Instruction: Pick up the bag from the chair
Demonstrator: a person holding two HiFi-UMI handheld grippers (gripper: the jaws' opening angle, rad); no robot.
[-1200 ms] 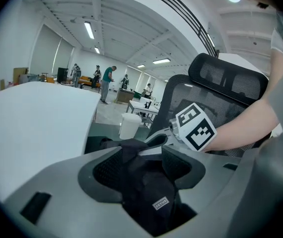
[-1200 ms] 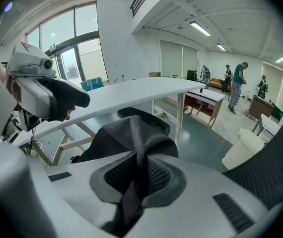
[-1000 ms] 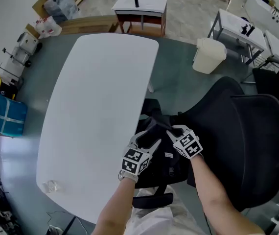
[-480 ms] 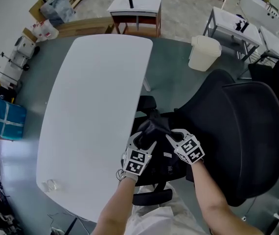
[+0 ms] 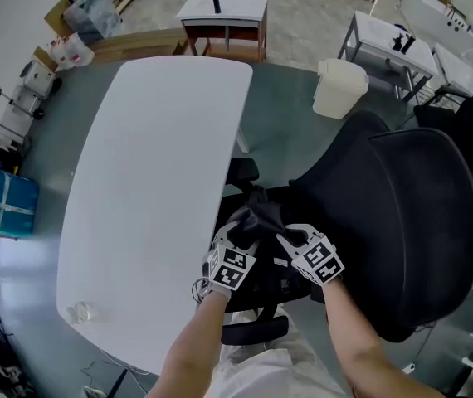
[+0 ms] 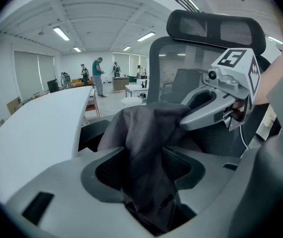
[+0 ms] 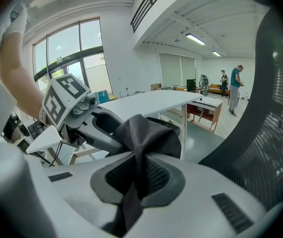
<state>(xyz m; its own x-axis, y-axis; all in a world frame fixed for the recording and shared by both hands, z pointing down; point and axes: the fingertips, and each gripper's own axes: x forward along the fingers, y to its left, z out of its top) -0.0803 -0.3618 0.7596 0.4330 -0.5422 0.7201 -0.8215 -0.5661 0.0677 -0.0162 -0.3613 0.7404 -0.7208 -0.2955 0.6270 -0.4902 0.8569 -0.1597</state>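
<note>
A black cloth bag [image 5: 257, 222] lies on the seat of a black office chair [image 5: 402, 222], bunched up between my two grippers. My left gripper [image 5: 238, 243] is shut on a fold of the bag [image 6: 146, 148] that runs down between its jaws. My right gripper [image 5: 286, 237] is shut on another fold of the bag [image 7: 139, 143], pinched thin between its jaws. Each gripper shows in the other's view, the right gripper [image 6: 216, 100] and the left gripper [image 7: 89, 123], facing one another over the raised cloth.
A long white table [image 5: 149, 189] stands right beside the chair on the left. The chair's tall mesh back [image 6: 201, 68] rises to the right. A chair armrest [image 5: 255, 332] lies near my body. A white bin [image 5: 336, 85] and small tables stand further off.
Both grippers have drawn back a little toward my body with the bag's cloth gathered between them. The view has shifted slightly.
</note>
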